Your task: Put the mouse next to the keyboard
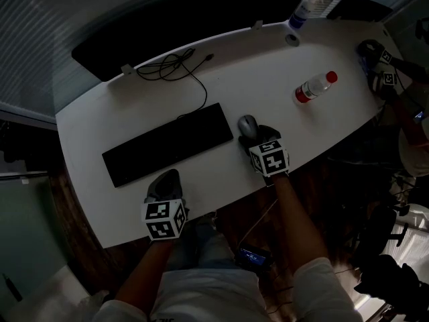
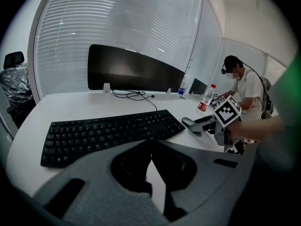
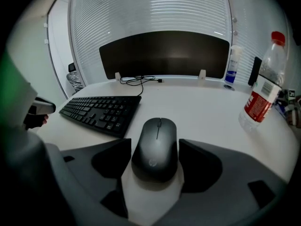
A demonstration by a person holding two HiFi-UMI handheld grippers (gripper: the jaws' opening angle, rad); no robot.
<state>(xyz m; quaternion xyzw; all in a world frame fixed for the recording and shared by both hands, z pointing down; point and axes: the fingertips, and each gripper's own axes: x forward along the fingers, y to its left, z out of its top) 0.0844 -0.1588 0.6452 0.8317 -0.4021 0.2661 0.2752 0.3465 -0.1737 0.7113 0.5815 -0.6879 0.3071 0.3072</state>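
A dark grey mouse (image 1: 248, 124) (image 3: 155, 147) lies on the white desk (image 1: 261, 66), just right of the black keyboard (image 1: 167, 144) (image 3: 101, 109). My right gripper (image 1: 252, 133) sits behind the mouse. Its two jaws stand wide and close against the mouse's sides, shut on it. My left gripper (image 1: 164, 183) (image 2: 150, 145) rests at the desk's near edge, in front of the keyboard (image 2: 108, 133). Its fingertips meet with nothing between them. From the left gripper view the mouse (image 2: 188, 123) and the right gripper (image 2: 207, 121) show beyond the keyboard's right end.
A water bottle with a red cap (image 1: 314, 88) (image 3: 261, 95) lies right of the mouse. A dark monitor (image 1: 188, 25) stands along the back, with the keyboard cable (image 1: 177, 66) coiled before it. A spray bottle (image 1: 305, 9) stands at the back right. Another person (image 2: 242, 86) holds grippers (image 1: 382, 66) at the desk's right end.
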